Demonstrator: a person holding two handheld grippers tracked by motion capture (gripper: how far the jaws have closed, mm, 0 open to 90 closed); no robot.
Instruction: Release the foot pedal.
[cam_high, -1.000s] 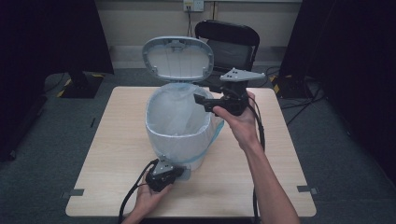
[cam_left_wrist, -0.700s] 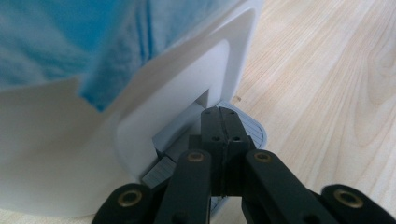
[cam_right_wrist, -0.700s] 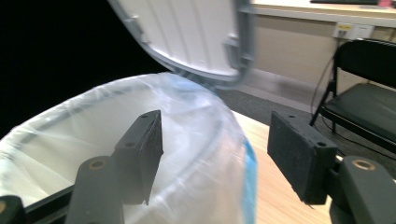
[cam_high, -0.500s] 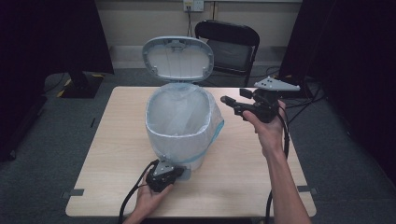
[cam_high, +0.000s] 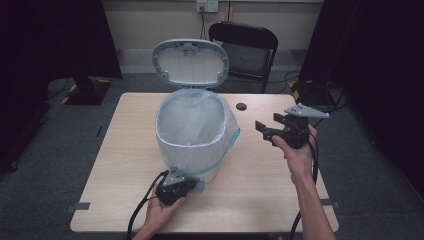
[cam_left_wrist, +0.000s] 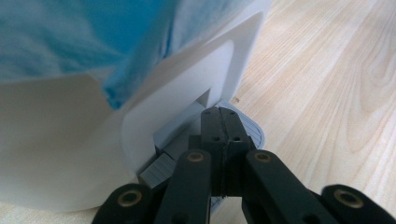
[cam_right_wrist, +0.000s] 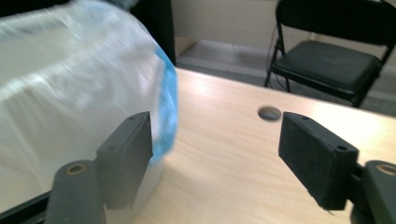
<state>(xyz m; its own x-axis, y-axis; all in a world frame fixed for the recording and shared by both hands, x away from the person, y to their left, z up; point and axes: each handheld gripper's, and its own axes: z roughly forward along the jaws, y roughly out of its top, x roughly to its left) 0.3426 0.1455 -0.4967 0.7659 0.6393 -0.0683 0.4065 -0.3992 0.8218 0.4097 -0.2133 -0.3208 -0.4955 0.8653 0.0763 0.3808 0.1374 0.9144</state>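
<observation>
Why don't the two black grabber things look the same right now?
The left black two-jaw gripper has its jaws pressed together, low on the white bin's grey foot pedal. The right black two-jaw gripper has its jaws wide apart, empty, raised beside the plastic-lined white bin. A hand holds each.

Count, per kind:
- White plastic pedal bin w/ raised grey-rimmed lid (cam_high: 192, 145): 1.
- Translucent bin liner w/ blue edge (cam_high: 231, 131): 1.
- Grey foot pedal at bin base (cam_left_wrist: 243, 125): 1.
- Light wood table (cam_high: 260, 185): 1; round cable hole in top (cam_high: 241, 106): 1.
- Black folding chair (cam_high: 245, 47): 1.
- Black two-jaw grippers: 2, left gripper (cam_high: 187, 186), right gripper (cam_high: 263, 131).
- Hands: 2.
- Wall socket plate (cam_high: 207, 5): 1.
</observation>
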